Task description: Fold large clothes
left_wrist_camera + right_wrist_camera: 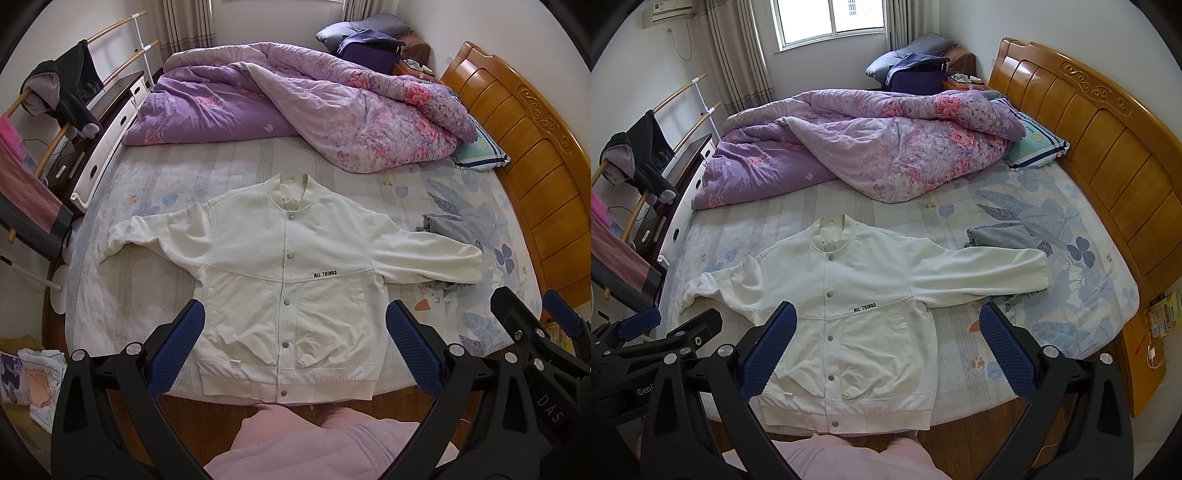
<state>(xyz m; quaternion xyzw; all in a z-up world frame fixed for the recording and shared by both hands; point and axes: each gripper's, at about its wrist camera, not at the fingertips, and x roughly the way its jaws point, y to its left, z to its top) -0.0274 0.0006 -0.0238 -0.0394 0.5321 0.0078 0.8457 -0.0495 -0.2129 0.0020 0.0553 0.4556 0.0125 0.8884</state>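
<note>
A white snap-button jacket (pixel 288 273) lies flat and face up on the bed, sleeves spread to both sides, hem at the near edge; it also shows in the right wrist view (pixel 857 325). My left gripper (pixel 295 350) is open and empty, held above the jacket's lower half. My right gripper (pixel 886 354) is open and empty, held above the jacket's lower right side and the sheet. The right gripper shows at the right edge of the left wrist view (pixel 532 317). The left gripper shows at the left edge of the right wrist view (pixel 676 325).
A rumpled purple floral quilt (pixel 303 107) fills the far half of the bed. A grey garment (pixel 1001 236) lies under the jacket's right sleeve. A wooden headboard (pixel 1100 133) stands at the right. A clothes rack (pixel 59 96) and a white drawer unit (pixel 110 136) stand at the left.
</note>
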